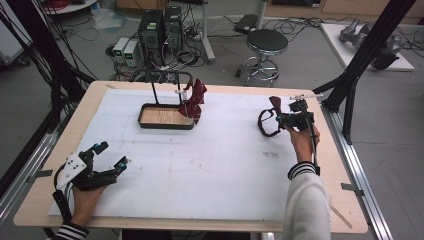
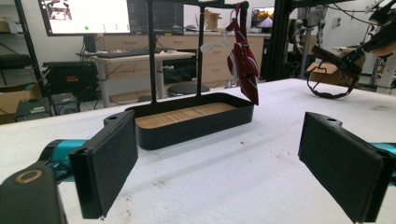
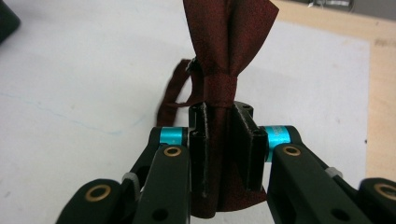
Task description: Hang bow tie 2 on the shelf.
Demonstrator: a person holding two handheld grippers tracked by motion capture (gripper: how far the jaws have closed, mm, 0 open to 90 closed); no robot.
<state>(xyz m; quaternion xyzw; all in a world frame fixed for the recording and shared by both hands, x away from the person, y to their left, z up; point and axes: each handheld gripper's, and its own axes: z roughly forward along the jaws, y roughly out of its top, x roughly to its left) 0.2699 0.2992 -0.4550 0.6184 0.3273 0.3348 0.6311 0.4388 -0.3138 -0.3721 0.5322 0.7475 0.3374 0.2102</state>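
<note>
Two fingers (image 3: pixel 201 140) pinch the dark red bow tie (image 3: pixel 227 56) between them.

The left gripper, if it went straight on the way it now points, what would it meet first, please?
Probably the black tray of the rack, straight ahead between the wide-open jaws of the left gripper, with bare white table before it. The striped tie hangs above the tray's right end. Depth is hard to judge.

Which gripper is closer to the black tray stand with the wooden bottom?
Left, though only roughly. The left gripper sits toward the person from the black tray stand; the right gripper is off to its side, clamping a dark red bow tie.
</note>
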